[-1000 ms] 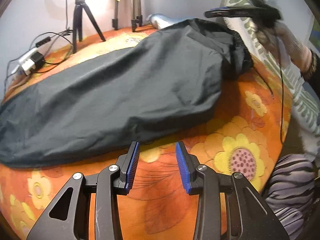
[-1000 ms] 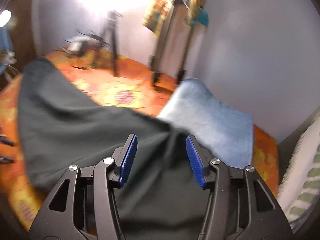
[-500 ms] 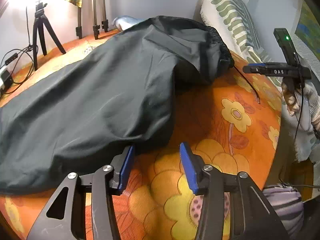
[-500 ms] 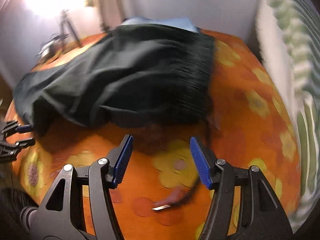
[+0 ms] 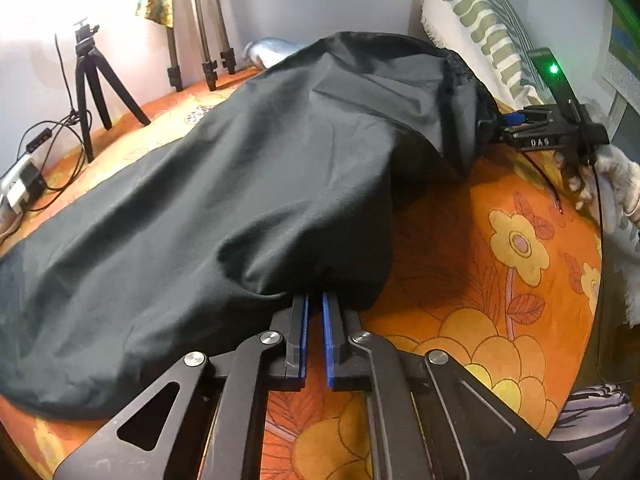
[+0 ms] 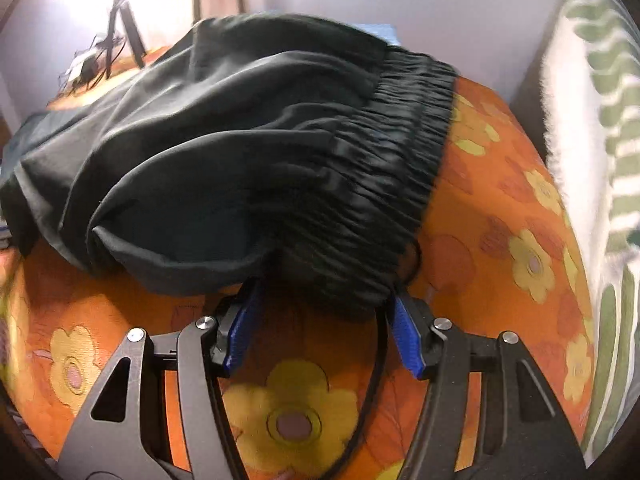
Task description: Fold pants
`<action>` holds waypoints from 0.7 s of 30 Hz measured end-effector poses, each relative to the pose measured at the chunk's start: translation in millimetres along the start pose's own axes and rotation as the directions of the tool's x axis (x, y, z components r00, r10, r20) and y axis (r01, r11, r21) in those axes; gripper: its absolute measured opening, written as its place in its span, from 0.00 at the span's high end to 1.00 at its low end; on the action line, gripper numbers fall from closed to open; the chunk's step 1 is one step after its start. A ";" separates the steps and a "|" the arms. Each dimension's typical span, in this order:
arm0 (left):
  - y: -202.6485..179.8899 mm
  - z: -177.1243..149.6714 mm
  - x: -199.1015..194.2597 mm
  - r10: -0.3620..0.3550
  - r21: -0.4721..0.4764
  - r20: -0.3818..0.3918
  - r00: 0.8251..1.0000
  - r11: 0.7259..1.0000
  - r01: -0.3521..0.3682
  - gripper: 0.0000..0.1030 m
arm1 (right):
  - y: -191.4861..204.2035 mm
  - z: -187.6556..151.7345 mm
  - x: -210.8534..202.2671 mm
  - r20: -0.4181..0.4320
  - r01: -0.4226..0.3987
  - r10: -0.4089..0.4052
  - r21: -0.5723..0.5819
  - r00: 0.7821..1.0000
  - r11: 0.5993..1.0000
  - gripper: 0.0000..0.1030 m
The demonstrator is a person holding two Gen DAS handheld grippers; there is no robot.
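Now that the left gripper (image 5: 314, 308) has snapped closed on the near edge of the black, lightweight pants (image 5: 240, 184) lying across the orange flowered bedspread (image 5: 500, 280), the right gripper (image 6: 326, 308) is straddling their elastic waistband (image 6: 384, 168) with jaws apart, making the fold ready to start.

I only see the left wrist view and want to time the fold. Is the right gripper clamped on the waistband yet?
Observer: Not yet. The right wrist view shows the right gripper open, with the near end of the waistband between its fingers.
Operator: Anything that could snag there?
Observer: A black drawstring leaves that end of the waistband and trails back between the fingers, near the right-hand one.
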State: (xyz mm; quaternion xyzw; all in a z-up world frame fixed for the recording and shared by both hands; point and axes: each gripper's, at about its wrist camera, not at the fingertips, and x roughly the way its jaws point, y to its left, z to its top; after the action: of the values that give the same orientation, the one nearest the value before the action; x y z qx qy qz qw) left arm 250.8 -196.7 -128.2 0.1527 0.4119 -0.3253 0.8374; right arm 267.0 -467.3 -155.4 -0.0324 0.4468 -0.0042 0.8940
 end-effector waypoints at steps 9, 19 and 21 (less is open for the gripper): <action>14.2 6.8 -18.1 -0.026 -0.032 0.028 0.999 0.999 0.027 0.98 | 3.4 19.1 -31.6 -0.002 -0.041 0.041 -0.097 0.999 0.994 0.80; -10.3 3.8 -21.8 -0.094 -0.035 0.025 0.995 0.995 0.095 0.53 | -2.9 53.1 -80.2 0.065 0.015 -0.010 -0.089 0.998 0.996 0.81; -20.2 11.2 -11.0 -0.072 -0.016 0.008 0.997 0.997 0.072 0.48 | -2.6 55.1 -80.8 0.069 0.023 -0.017 -0.080 0.997 0.997 0.81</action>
State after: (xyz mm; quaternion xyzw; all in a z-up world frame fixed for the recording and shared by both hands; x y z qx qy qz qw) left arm 239.0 -212.9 -112.4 0.1300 0.4167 -0.3524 0.8278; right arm 262.5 -463.9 -57.7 -0.0731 0.4157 0.0060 0.9066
